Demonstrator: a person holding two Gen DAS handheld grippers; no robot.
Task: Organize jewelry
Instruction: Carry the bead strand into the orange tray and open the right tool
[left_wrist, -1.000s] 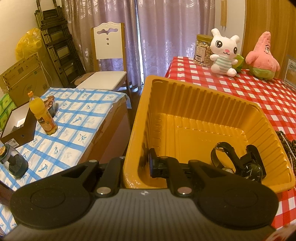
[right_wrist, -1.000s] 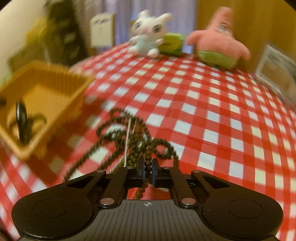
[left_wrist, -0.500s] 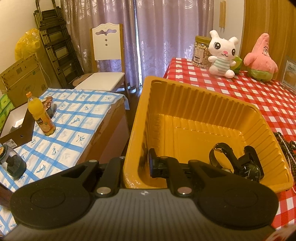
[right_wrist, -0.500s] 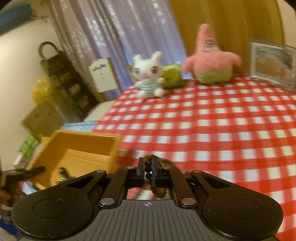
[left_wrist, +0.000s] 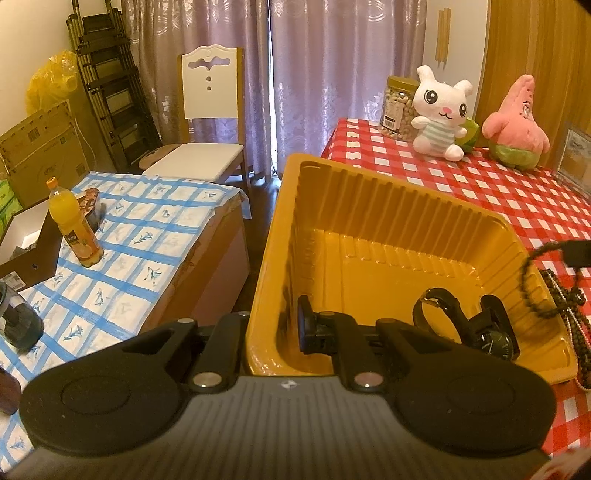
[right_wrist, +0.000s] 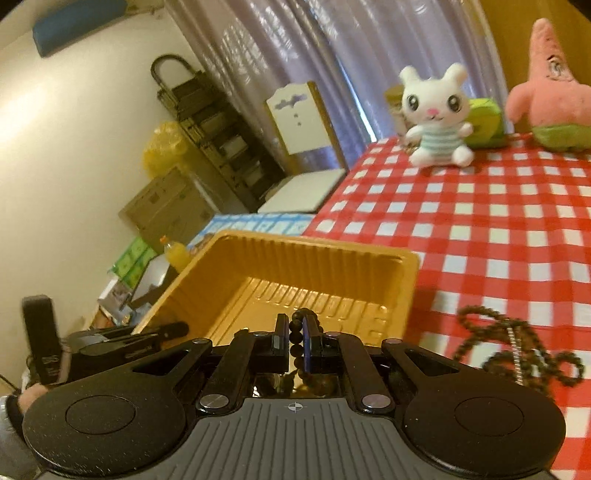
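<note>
The right hand-held gripper (right_wrist: 295, 341) is pinched nearly closed on a strand of dark beads (right_wrist: 294, 341), lifted over the near edge of the yellow tray (right_wrist: 402, 291). More bead necklaces (right_wrist: 517, 350) lie tangled on the red-checked worktop (right_wrist: 480, 229) just right of the tray. The left hand-held gripper (left_wrist: 275, 332) clamps the tray's near-left wall, one finger inside and one outside. Two black watches (left_wrist: 476, 325) rest in the tray's near-right corner. At the worktop's far edge sit a white bunny plush (left_wrist: 441, 110) and a pink starfish plush (left_wrist: 517, 122).
</note>
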